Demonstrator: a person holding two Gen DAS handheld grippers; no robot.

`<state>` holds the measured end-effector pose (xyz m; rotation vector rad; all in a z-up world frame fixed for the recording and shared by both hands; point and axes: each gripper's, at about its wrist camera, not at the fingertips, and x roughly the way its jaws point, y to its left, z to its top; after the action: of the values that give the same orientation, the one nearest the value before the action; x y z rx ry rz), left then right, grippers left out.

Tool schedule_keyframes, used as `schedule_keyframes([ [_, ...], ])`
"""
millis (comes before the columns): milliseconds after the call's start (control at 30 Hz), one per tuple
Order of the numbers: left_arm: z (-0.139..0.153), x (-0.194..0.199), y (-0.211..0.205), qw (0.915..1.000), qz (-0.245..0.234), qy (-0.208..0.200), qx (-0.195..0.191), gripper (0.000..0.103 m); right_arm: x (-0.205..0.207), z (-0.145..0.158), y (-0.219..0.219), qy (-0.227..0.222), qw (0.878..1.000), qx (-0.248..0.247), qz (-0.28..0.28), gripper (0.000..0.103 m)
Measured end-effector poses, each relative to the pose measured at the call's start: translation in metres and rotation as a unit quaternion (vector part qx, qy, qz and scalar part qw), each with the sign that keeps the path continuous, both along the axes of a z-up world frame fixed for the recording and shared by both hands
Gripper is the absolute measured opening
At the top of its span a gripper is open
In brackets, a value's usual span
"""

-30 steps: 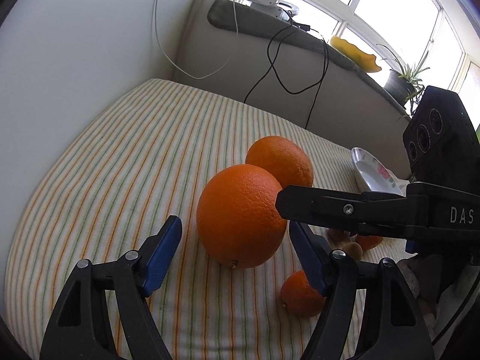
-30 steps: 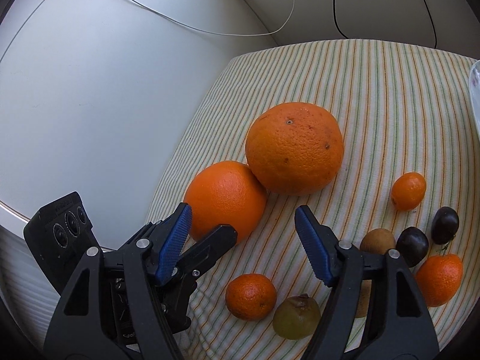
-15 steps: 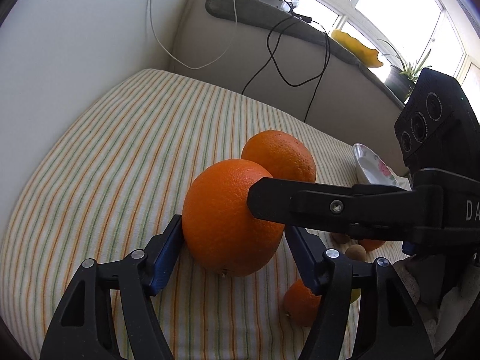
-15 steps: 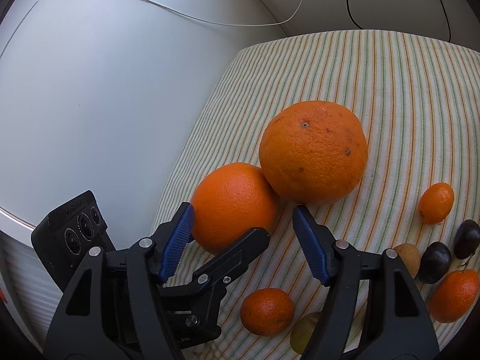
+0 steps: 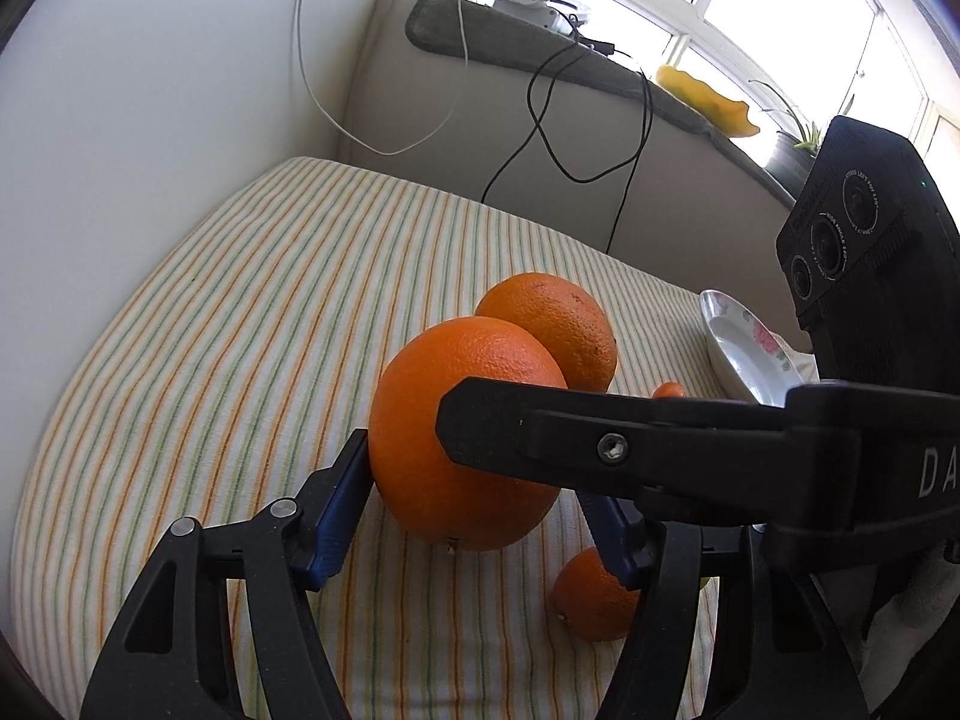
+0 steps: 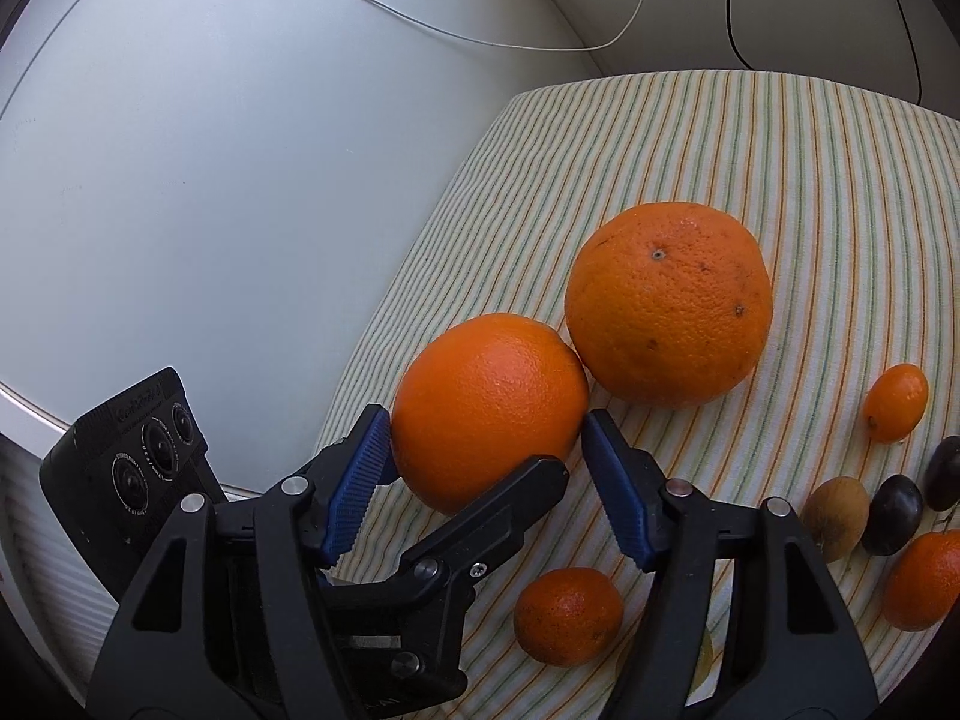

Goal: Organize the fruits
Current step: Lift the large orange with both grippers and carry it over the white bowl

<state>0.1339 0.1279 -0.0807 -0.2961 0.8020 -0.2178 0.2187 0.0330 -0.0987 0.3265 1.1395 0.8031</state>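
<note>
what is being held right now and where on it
Cannot tell: left gripper and right gripper both flank the near orange at its sides, resting on cloth.

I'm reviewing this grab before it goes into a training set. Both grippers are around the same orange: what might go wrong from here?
1. The left gripper and right gripper both straddle the near orange; their fingers may collide when closing.
2. That orange appears to touch the bigger orange; lifting may roll it.
3. The small mandarin lies just under the right gripper and could get knocked.
</note>
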Motion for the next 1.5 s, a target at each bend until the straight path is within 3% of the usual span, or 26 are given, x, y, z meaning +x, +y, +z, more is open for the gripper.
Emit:
schedule_keyframes([
  [500, 0.029, -0.014, -0.039, 0.9994, -0.019, -0.028, 0.011, 0.065, -0.023, 0.032, -0.051, -0.032, 0.999, 0.008, -0.011, 0.069],
  [1233, 0.041, 0.022, -0.181, 0.9917, -0.124, -0.03, 0.018, 0.065, -0.028, 0.043, -0.213, -0.04, 0.992, 0.015, -0.12, 0.069],
  [1500, 0.035, 0.039, -0.218, 0.9883, -0.15, -0.019, 0.022, 0.065, -0.003, 0.04, -0.259, -0.029, 0.988, 0.016, -0.15, 0.069],
])
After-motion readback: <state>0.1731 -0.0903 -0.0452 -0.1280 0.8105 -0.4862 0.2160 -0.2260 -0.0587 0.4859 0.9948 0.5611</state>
